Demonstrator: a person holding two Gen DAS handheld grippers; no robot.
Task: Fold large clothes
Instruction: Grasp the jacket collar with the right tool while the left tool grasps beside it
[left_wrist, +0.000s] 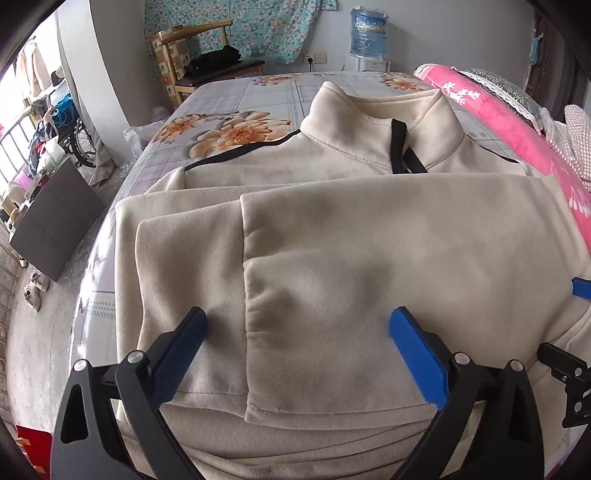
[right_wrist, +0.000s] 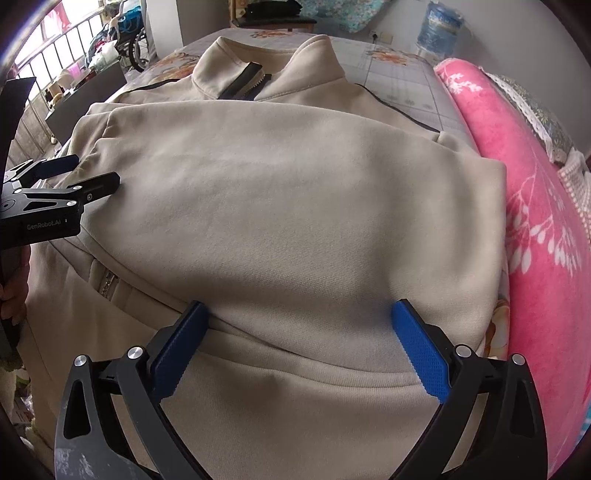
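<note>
A: Pose entry. Both hand-held tools tilt steeply down over the cream jacket, which lies on the floral bedsheet, collar at the far end. The left gripper sits over the near left part of the garment; the right gripper over the near right part. In the right wrist view the left tool shows at the left edge, with part of the person's hand below it.

B: Edges and free room?

A: Both sleeves are folded across the chest, one cuff running down between the left tool's fingers. The jacket's left edge lies close to the bed's left side, floor beyond it. A rolled pink blanket runs along the right, just beside the jacket's right fold. Bare sheet lies open beyond the collar. Far off stand a wooden chair and a water bottle.

B: Jaws?

A: Both sets spread wide. The blue pads of the left tool straddle the folded sleeve, tips at the cloth, nothing pinched. The right tool's pads likewise stand apart over the sleeve layer, holding nothing. Whether the tips press into the fabric cannot be told.
</note>
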